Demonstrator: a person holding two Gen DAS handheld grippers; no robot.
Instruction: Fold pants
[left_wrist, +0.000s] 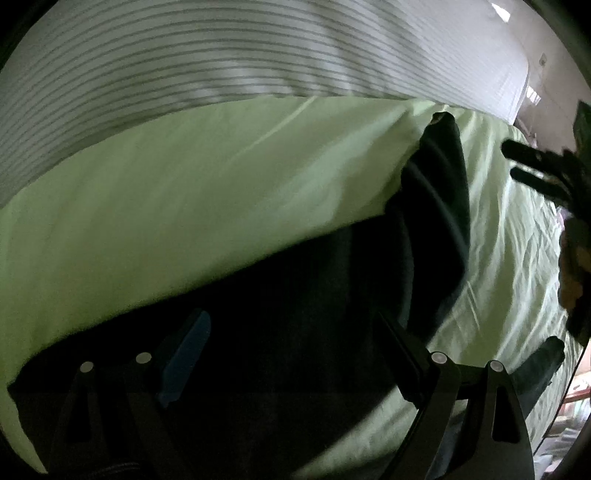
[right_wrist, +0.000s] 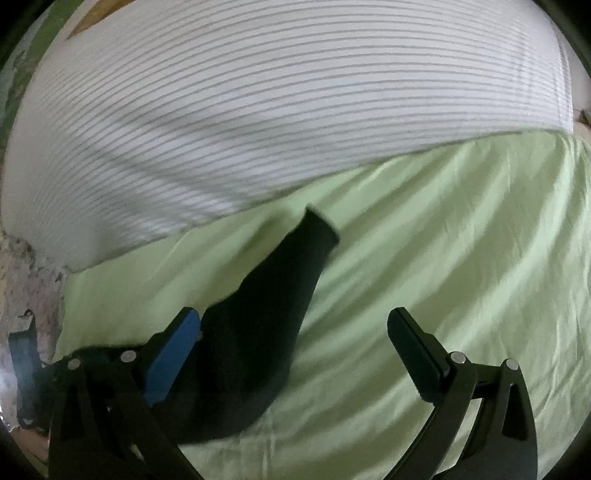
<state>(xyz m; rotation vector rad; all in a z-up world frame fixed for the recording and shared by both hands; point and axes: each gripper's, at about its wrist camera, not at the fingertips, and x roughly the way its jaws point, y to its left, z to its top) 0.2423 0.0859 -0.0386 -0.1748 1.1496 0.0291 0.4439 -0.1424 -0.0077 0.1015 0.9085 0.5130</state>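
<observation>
Both the left gripper (left_wrist: 291, 354) and right gripper (right_wrist: 295, 354) gape wide, holding nothing. Dark pants (right_wrist: 266, 295) lie mid-sheet (right_wrist: 443, 258); next likely needs gripping a leg hem

Both wrist cameras look forward and down, close over the green sheet (left_wrist: 184, 206). They share the dark pants (right_wrist: 266, 306) and striped bedding (right_wrist: 258, 110).

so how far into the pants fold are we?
Early. Done: dark pants lie on the green sheet, one leg stretched toward the striped cover. In hand: nothing; left gripper and right gripper open over the fabric. Left: no fold visible yet.
</observation>
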